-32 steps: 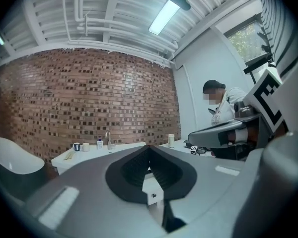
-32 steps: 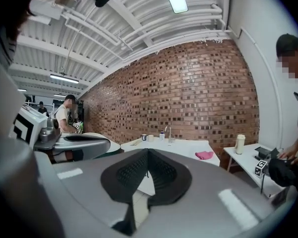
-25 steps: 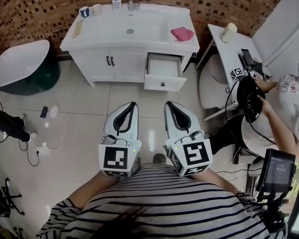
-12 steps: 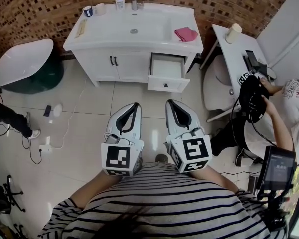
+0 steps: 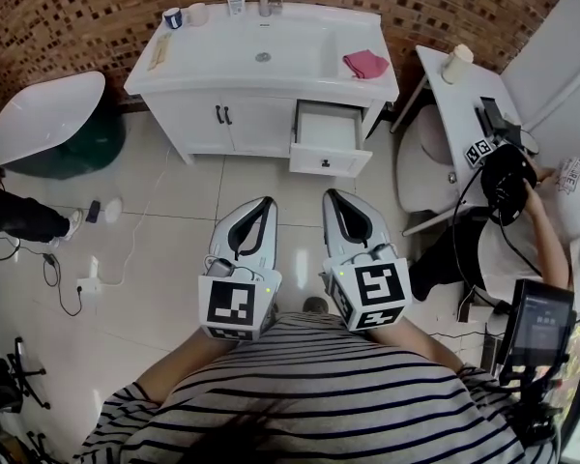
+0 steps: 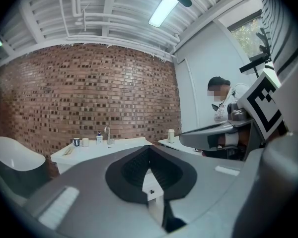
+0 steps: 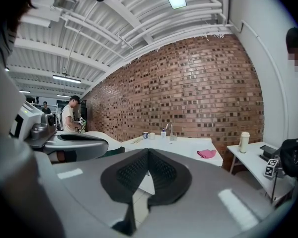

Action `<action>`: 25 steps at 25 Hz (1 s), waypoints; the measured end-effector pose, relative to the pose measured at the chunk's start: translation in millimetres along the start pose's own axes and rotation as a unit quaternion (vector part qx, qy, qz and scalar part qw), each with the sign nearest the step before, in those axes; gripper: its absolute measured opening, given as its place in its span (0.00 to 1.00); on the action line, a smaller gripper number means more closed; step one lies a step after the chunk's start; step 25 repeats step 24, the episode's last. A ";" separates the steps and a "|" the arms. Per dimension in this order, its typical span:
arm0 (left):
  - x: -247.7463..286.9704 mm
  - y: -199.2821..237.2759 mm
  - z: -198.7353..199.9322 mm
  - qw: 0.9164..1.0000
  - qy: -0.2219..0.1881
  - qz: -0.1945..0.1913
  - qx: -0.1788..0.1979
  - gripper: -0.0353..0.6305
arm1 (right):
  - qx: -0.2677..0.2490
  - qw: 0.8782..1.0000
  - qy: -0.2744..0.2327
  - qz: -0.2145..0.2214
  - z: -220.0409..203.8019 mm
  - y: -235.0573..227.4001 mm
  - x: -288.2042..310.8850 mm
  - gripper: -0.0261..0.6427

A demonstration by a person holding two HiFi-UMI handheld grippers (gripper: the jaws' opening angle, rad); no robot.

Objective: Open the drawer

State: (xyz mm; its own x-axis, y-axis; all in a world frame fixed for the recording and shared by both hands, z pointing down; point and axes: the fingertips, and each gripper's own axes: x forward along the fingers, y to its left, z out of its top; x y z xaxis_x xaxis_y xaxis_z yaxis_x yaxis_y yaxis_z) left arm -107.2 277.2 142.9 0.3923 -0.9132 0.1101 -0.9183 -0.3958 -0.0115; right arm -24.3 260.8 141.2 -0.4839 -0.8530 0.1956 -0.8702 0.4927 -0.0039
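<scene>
A white vanity [image 5: 193, 114] stands against the brick wall at the top of the head view. Its right-hand drawer [image 5: 327, 141] is pulled out, its inside showing white; the drawer front [image 6: 152, 188] peeks through the left gripper's jaw gap. The two cabinet doors [image 5: 222, 124] to its left are closed. My left gripper [image 5: 261, 202] and right gripper [image 5: 331, 194] hover side by side over the tiled floor, well short of the drawer, pointing toward it. Both are shut with nothing between the jaws, tips meeting in the left gripper view [image 6: 149, 149] and the right gripper view [image 7: 148, 152].
A pink cloth [image 5: 365, 63], a cup [image 5: 171, 17] and a bottle [image 5: 236, 1] sit on the vanity top. A white tub [image 5: 43, 114] is at the left, a white side table [image 5: 459, 95] and a seated person [image 5: 551, 230] at the right. Cables and a power strip [image 5: 82, 283] lie on the floor.
The head view has drifted, so the vanity sits a little lower and further right in the picture. Both grippers stay shut in place and the drawer is as far out as before.
</scene>
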 end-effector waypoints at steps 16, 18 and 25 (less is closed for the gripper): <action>0.9 -0.2 -5.6 1.000 0.007 -0.011 0.005 0.08 | -0.001 1.000 0.002 0.000 -2.6 4.9 2.5 0.04; 1.8 -0.5 -4.5 1.000 0.008 -0.014 0.005 0.08 | -0.002 1.000 0.003 -0.001 -2.8 4.7 2.2 0.04; 2.8 -1.9 -7.6 1.000 0.013 -0.019 0.003 0.08 | -0.001 1.000 0.005 -0.004 -3.5 4.3 1.4 0.04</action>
